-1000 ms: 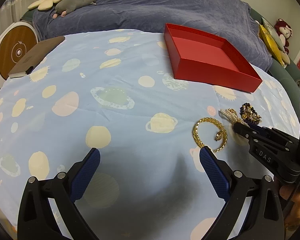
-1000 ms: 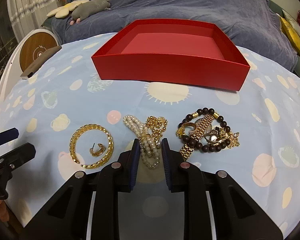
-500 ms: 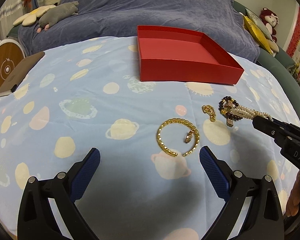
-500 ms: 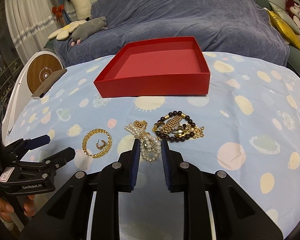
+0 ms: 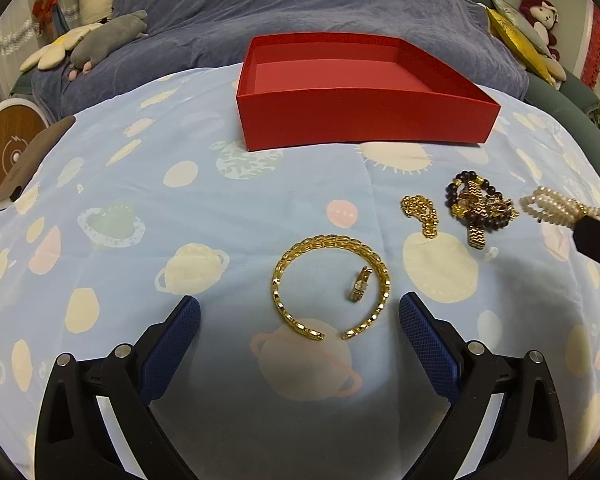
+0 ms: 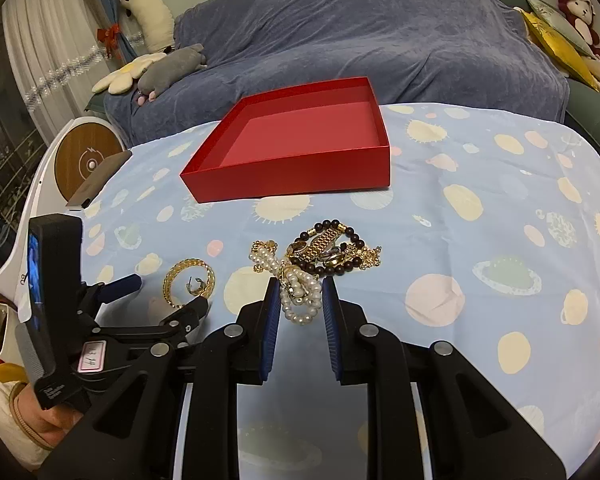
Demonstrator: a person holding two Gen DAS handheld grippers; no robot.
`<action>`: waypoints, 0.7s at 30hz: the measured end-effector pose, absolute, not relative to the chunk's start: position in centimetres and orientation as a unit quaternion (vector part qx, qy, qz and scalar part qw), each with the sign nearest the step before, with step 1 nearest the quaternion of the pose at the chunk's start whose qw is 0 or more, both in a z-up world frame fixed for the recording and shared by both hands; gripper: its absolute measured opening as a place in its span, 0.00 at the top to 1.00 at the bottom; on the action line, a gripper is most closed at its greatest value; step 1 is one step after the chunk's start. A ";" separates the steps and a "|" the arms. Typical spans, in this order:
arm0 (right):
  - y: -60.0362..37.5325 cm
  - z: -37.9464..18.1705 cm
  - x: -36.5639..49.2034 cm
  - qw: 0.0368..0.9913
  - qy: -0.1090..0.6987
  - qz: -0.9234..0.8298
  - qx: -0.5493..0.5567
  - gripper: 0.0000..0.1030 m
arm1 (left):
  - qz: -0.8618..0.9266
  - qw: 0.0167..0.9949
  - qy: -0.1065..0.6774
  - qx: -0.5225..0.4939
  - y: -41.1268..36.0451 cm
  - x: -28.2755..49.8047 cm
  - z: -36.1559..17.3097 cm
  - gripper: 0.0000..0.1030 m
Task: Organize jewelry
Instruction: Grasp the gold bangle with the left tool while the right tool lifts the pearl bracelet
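A gold open bangle with a small gold earring inside it lies on the blue patterned cloth, just ahead of my open, empty left gripper. My right gripper is shut on a pearl bracelet and holds it lifted above the cloth; the pearls also show in the left wrist view. A gold chain and a pile of dark beads and gold watch band lie to the right. The empty red box stands behind, also in the right wrist view.
A grey-blue covered sofa with plush toys runs behind the table. A brown flat object lies at the cloth's left edge beside a white and wood round device. Yellow cushions sit at the far right.
My right gripper has lifted the pearl bracelet off the cloth and risen. My left gripper has swung right and closer, so the gold bangle now lies between its fingers.
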State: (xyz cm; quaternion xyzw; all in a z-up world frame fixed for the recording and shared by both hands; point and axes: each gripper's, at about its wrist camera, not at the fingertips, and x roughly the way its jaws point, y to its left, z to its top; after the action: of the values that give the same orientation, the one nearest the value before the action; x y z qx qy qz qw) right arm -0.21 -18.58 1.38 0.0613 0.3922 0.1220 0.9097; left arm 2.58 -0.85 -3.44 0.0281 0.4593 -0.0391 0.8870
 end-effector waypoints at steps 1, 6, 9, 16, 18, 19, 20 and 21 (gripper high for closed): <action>-18.7 1.4 -0.2 0.910 0.392 0.122 0.062 0.80 | -0.038 0.887 0.459 0.029 -0.8 2.7 -3.6 0.10; -18.7 1.5 -0.2 0.910 0.393 0.119 0.064 0.80 | -0.058 0.891 0.448 0.034 -1.2 2.4 -3.1 0.40; -18.7 1.5 -0.2 0.910 0.392 0.120 0.063 0.80 | -0.067 0.891 0.448 0.033 -1.4 2.2 -2.9 0.46; -18.2 2.1 -0.2 0.913 0.384 0.125 0.062 0.80 | -0.092 0.895 0.437 0.004 -1.3 1.6 -1.1 0.47; -18.1 2.5 0.0 0.914 0.379 0.126 0.063 0.80 | -0.099 0.897 0.430 -0.004 -1.3 1.4 0.1 0.47; -18.1 2.8 0.2 0.915 0.377 0.126 0.064 0.80 | -0.103 0.899 0.426 -0.009 -1.3 1.3 0.8 0.47; -18.0 3.1 0.5 0.916 0.375 0.124 0.065 0.80 | -0.105 0.901 0.421 -0.012 -1.2 1.3 1.6 0.47; -18.0 3.5 1.0 0.917 0.374 0.123 0.068 0.80 | -0.105 0.904 0.415 -0.013 -1.1 1.5 2.3 0.47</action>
State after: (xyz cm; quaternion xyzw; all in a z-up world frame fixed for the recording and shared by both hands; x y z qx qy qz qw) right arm 0.97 -18.04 3.48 0.0677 0.3742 0.1235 0.9166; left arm 1.47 -1.14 2.34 -0.0127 0.4151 -0.1046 0.9037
